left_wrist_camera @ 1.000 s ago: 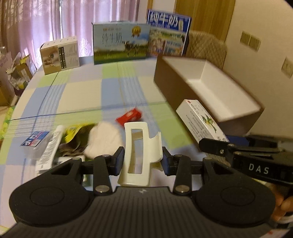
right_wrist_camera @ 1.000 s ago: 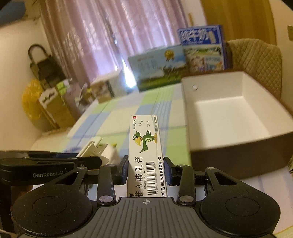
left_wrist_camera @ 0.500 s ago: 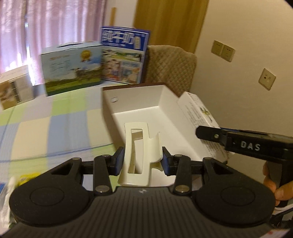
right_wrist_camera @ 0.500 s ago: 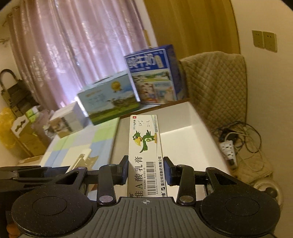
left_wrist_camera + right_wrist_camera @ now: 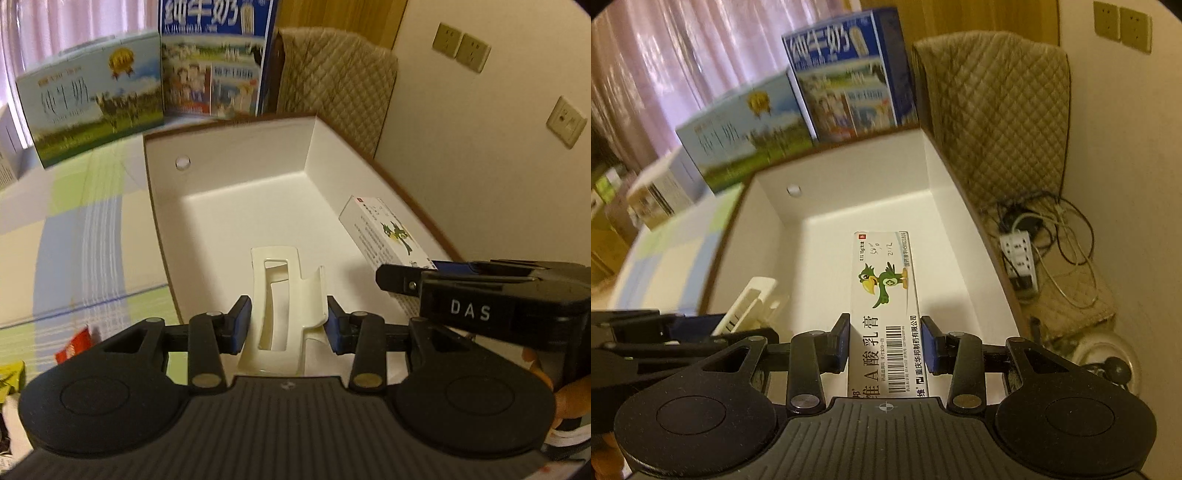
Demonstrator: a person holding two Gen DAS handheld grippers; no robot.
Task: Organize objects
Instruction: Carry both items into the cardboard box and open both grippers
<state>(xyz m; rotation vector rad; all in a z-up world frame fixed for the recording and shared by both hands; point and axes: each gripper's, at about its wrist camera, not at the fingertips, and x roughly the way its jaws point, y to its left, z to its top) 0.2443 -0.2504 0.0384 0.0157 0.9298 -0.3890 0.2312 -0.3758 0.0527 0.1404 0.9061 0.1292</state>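
The cream, glossy, smooth plastic clip contrasts with the white, matt cardboard open box; behind the box, a beige quilted cloth cover looks rough.

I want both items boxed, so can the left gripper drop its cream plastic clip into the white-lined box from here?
Probably yes: the left gripper holds the cream plastic clip over the box, whose floor below looks bare.

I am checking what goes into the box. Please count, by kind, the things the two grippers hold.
Cream plastic hair clip, in the left gripper: 1
White cardboard ointment carton with a green parrot, in the right gripper: 1
Total: 2, both above the empty white storage box.
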